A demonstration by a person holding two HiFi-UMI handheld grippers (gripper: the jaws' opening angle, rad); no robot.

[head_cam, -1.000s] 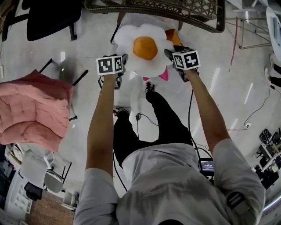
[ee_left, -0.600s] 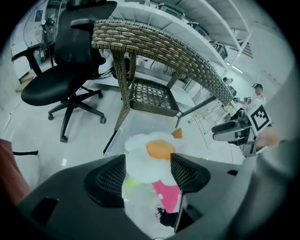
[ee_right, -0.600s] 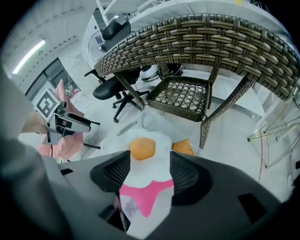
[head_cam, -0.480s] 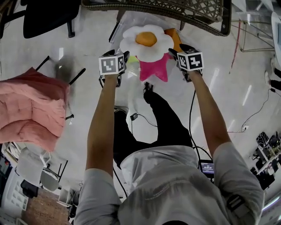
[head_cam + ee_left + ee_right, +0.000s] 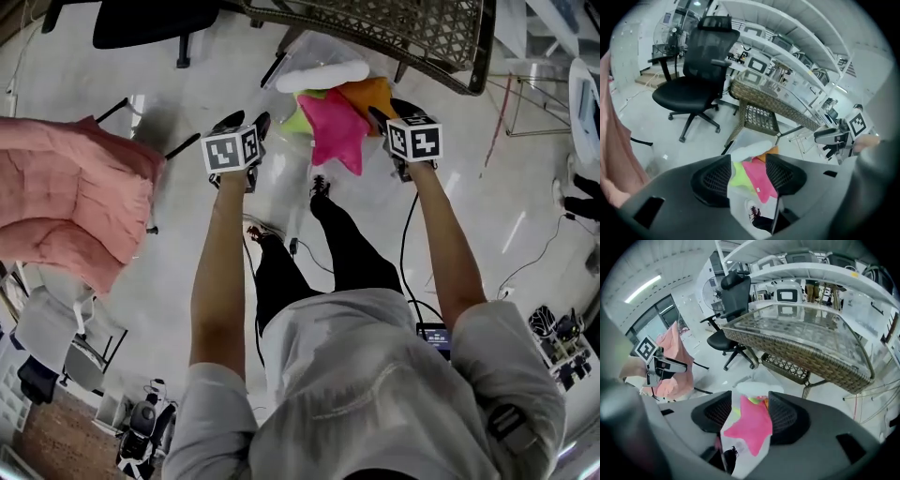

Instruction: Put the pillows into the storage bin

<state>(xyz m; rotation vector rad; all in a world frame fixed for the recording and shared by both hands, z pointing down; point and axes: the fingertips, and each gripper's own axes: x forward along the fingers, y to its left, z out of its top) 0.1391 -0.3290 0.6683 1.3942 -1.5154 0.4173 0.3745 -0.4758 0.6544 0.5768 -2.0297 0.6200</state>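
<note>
Hovering, two grippers [image 5: 246, 122] [image 5: 389, 111], four pillows [image 5: 322, 75] [image 5: 336, 127] [image 5: 370, 94] [image 5: 302, 120], one bin [image 5: 309, 49]

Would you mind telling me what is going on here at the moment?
A person holds the left gripper and the right gripper over a clear storage bin on the floor. Both grippers' jaws stand apart with nothing between them, having just closed a little. A white pillow, a pink star pillow, an orange pillow and a green pillow lie piled in the bin.
</note>
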